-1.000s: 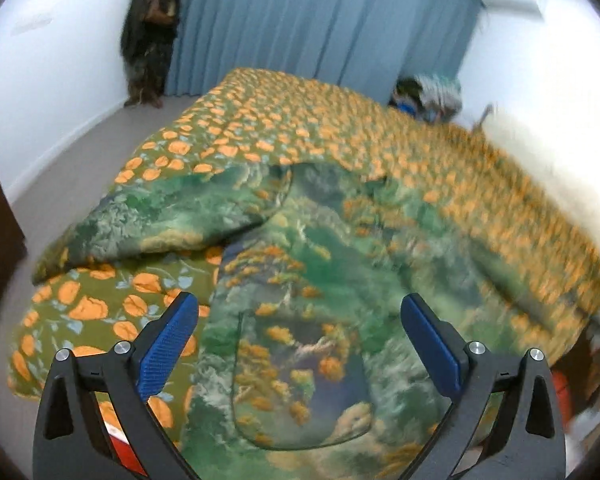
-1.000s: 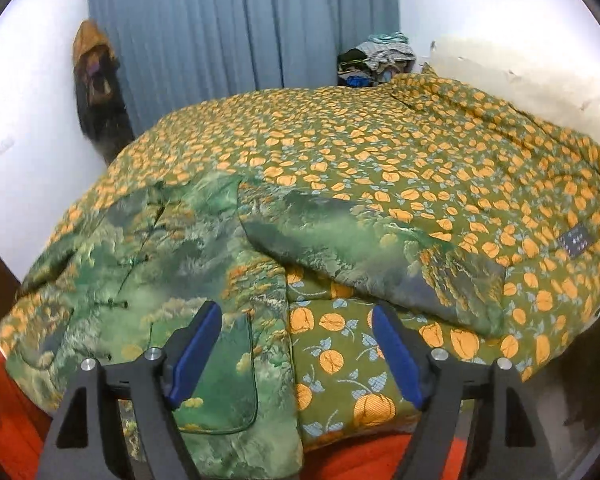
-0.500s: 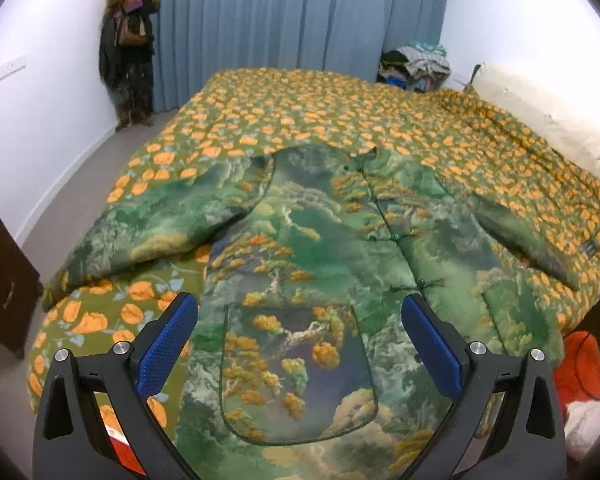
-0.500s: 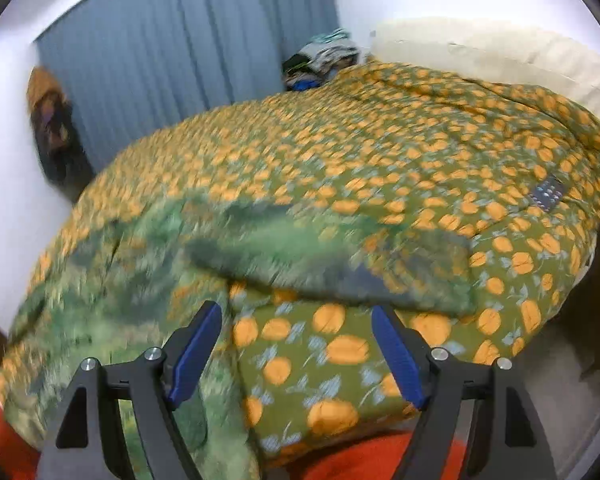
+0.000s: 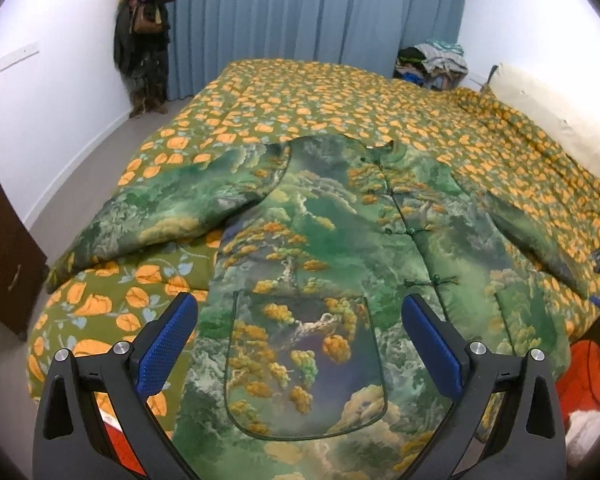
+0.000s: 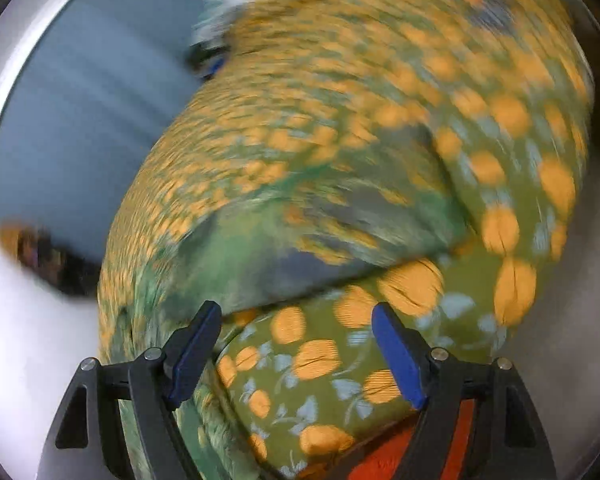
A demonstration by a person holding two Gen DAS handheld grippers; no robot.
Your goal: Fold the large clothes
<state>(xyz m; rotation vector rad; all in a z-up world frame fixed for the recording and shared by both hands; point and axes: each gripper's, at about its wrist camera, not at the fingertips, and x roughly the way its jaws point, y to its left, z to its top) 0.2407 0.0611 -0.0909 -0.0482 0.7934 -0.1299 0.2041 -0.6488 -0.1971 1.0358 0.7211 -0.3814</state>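
Note:
A large green jacket (image 5: 340,240) printed with trees and clouds lies flat, front up, on the bed. Its sleeves spread out to both sides and a big patch pocket (image 5: 304,364) faces me. My left gripper (image 5: 300,336) hovers open above that pocket with nothing between its blue pads. The right wrist view is blurred and tilted. There my right gripper (image 6: 296,340) stands open above the quilt, just below the jacket's right sleeve (image 6: 300,240), and holds nothing.
An orange-flowered green quilt (image 5: 300,92) covers the bed. Blue curtains (image 5: 300,8) hang behind it, with a heap of clothes (image 5: 432,64) at the back right. Coats hang in the left corner (image 5: 144,36). A dark cabinet (image 5: 4,248) stands at left.
The right gripper has swung down and rolled strongly toward the jacket's right sleeve, and its view has gone blurred. The left view has steadied over the pocket. Both grippers stay open.

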